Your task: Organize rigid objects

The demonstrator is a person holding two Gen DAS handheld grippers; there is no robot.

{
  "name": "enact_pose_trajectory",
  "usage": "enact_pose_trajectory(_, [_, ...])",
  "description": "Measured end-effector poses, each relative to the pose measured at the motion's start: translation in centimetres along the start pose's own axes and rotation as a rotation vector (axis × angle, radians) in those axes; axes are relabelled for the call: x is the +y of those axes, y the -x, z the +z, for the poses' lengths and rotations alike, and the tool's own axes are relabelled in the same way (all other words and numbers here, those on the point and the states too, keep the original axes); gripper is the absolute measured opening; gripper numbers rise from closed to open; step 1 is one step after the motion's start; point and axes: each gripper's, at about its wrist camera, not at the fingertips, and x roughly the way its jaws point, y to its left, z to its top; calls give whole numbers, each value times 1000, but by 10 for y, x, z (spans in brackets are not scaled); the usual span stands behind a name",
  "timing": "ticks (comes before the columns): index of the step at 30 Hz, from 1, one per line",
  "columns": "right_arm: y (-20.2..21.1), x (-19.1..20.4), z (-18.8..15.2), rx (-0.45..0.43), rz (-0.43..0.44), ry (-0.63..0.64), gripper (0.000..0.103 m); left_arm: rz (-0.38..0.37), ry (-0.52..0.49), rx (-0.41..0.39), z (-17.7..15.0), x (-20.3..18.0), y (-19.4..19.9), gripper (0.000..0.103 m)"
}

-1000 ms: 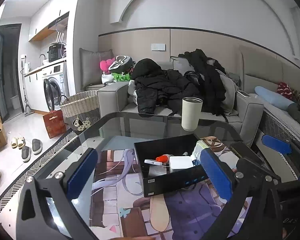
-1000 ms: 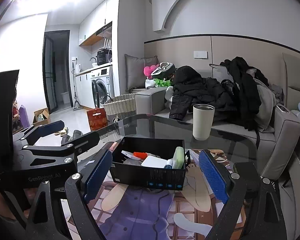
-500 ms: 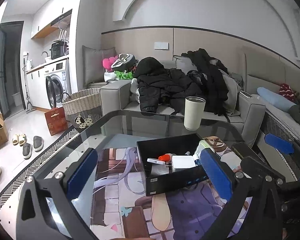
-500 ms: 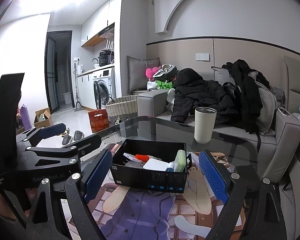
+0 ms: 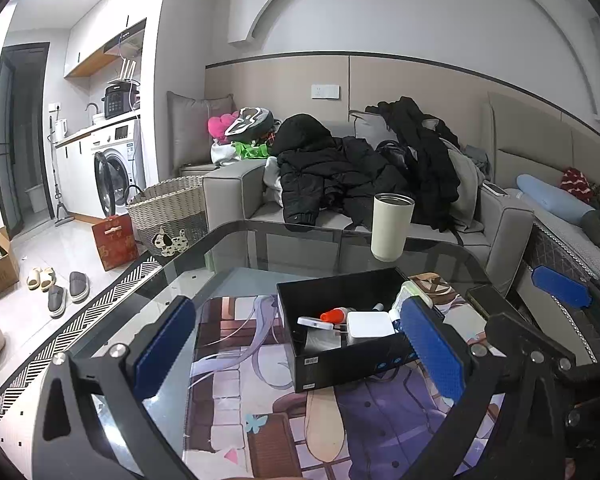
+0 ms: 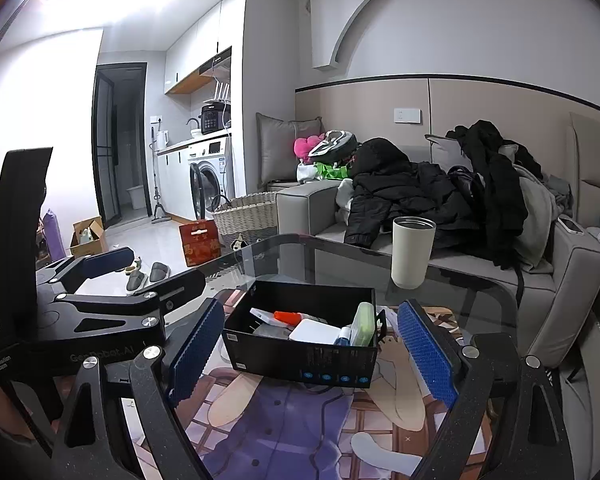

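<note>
Left wrist: glass table (image 5: 260,248), cluttered sofa (image 5: 236,196)

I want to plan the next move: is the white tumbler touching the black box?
Apart. The right wrist view shows bare glass between the tumbler and the box.

At twelve o'clock we see a grey sofa (image 5: 236,196) heaped with black coats (image 5: 324,176). At ten o'clock a wicker basket (image 5: 168,208) stands beside a red bag (image 5: 114,240), with a washing machine (image 5: 114,172) behind and slippers (image 5: 62,290) at nine.
</note>
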Motion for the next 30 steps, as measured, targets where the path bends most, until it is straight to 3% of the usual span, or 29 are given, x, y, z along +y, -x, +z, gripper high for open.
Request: enact_pose_trajectory(30, [-5,4,-2,-2,18,5,90,37,15,15,-3,2,-2,103])
